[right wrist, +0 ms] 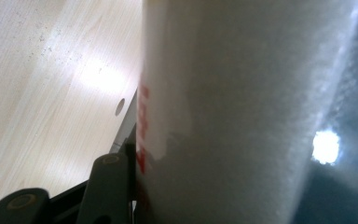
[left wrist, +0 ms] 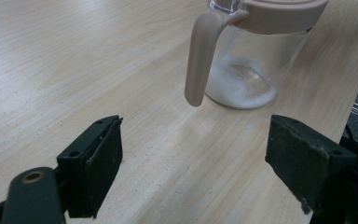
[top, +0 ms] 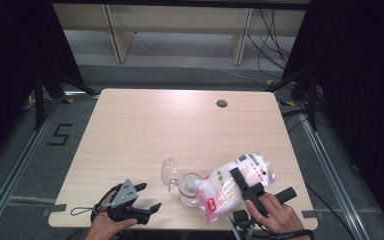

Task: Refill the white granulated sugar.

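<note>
Left gripper (top: pixel 147 197): low over the near left part of the tabletop (top: pixel 145 130), held in the person's left hand (top: pixel 107 222), with a grey three-cornered plate on top.
Left jaws: wide apart with nothing between them; in the left gripper view bare wood lies in the gap.
Jar (left wrist: pixel 249 60): a clear glass jar with a pinkish rim and handle, standing upright on the tabletop ahead of the left jaws and apart from them; a little white powder lies on its bottom.
Jar handle (left wrist: pixel 200 56): hangs down the side of the jar that faces the left jaws, just beyond their tips, not touched.
Jar lid (top: pixel 169 173): clear, swung open and standing up at the side of the jar away from the bag.
Bag (top: pixel 235 185): a plastic bag of white powder with red print, tilted, its lower end at the jar's mouth, its upper end up and to the right.
Right gripper (top: pixel 240 182): held in the person's right hand (top: pixel 275 212) at the near right of the tabletop.
Right jaws: clamped on the bag's middle, about half closed; in the right gripper view the bag presses against the one jaw that shows, at the left.
</note>
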`<state>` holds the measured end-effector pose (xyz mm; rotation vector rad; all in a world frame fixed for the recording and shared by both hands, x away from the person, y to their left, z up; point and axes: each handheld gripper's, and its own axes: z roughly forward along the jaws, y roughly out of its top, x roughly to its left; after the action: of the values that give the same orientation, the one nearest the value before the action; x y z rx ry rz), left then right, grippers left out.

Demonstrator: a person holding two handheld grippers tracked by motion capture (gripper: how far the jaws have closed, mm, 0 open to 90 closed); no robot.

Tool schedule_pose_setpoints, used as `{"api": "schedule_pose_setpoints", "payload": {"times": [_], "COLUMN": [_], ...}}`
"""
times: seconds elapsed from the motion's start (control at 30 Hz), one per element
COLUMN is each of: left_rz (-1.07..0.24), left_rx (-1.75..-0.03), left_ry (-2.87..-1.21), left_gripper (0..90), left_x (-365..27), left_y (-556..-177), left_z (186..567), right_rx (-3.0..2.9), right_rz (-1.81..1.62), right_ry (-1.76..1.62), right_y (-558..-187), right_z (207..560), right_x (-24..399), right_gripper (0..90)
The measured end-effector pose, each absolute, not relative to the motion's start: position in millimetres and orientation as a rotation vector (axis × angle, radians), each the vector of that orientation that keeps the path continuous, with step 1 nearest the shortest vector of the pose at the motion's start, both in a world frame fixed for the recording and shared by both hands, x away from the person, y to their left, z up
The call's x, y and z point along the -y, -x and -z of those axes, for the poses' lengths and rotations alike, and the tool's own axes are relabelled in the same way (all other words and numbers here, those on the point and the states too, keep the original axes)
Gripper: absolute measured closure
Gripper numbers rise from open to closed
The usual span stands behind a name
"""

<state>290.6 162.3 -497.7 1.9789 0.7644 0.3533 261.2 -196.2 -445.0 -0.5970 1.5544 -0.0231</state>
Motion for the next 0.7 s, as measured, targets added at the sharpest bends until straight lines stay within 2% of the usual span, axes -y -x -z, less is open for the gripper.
{"api": "schedule_pose_setpoints", "payload": {"times": [0.37, 0.5, 0.53, 0.7], "left_rz": [-0.355, -0.357, -0.356, -0.356], "left_rx": [-0.762, -0.761, -0.761, -0.761], "left_ry": [-1.98, -1.979, -1.98, -1.98], "left_gripper": [18.3, 18.3, 18.3, 18.3], "left_x": [-162.2, -162.3, -162.2, -162.2], "left_y": [-290.6, -290.6, -290.5, -290.6], "left_z": [497.9, 497.7, 497.7, 497.8], "right_rx": [-1.6, -1.602, -1.552, -1.547], "right_rz": [-0.01, -0.009, 0.018, 0.012], "right_ry": [0.463, 0.466, 0.596, 0.591], "right_y": [-257.9, -258.1, -261.6, -261.1], "right_z": [451.1, 450.7, 444.1, 444.3], "right_x": [201.5, 201.3, 197.4, 197.6], "right_gripper": [53.2, 53.4, 53.4, 53.5]}}
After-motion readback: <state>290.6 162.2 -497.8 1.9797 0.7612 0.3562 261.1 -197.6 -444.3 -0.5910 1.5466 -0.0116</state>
